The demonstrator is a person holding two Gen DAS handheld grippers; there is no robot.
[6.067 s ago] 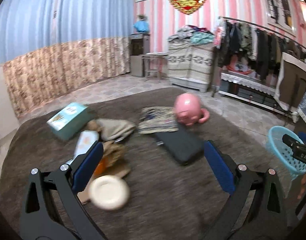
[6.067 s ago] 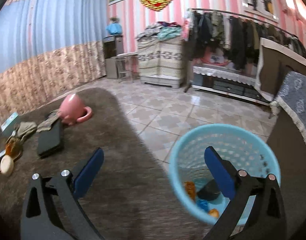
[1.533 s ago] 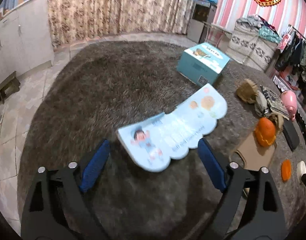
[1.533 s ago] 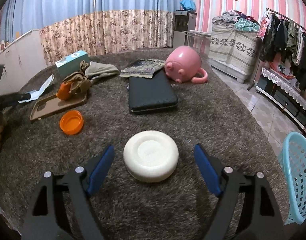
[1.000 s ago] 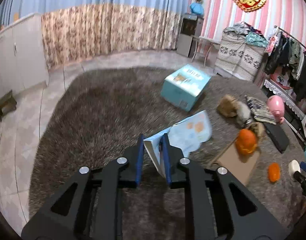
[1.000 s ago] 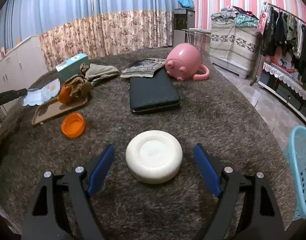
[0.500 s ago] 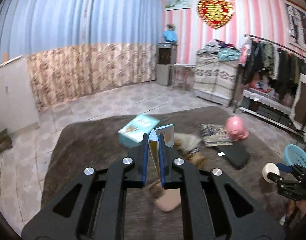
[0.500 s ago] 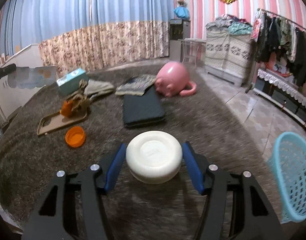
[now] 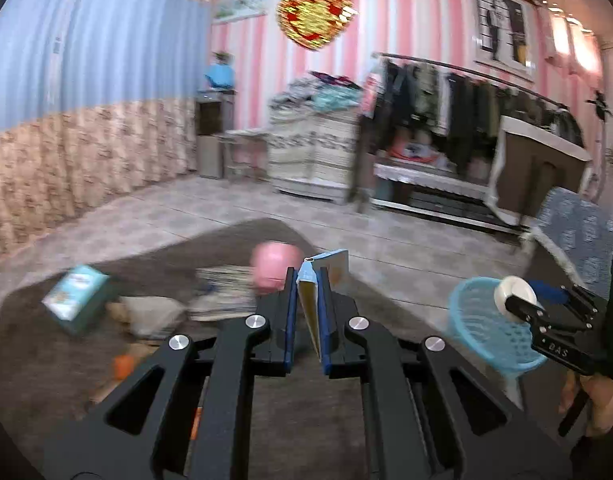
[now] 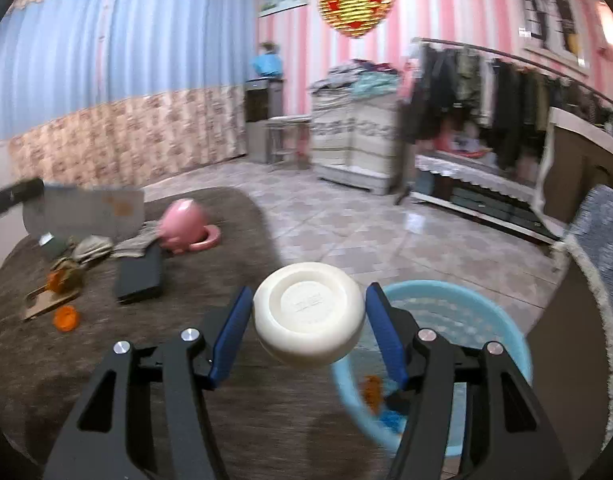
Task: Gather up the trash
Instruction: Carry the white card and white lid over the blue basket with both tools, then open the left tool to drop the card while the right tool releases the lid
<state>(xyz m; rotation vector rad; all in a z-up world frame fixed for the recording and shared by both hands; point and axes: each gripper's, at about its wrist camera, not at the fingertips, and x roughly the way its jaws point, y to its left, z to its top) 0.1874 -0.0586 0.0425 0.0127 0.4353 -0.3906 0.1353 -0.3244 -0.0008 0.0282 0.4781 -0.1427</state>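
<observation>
Left gripper (image 9: 306, 320) pinches a thin blue-edged booklet (image 9: 311, 300) upright, right gripper (image 10: 308, 320) squeezes a round white lid (image 10: 309, 312) above the blue basket (image 10: 458, 312).

Your basket (image 10: 458, 312) stands on the floor right of the rug (image 10: 106, 360); the mug (image 10: 184, 226) sits behind the case (image 10: 140, 274).
</observation>
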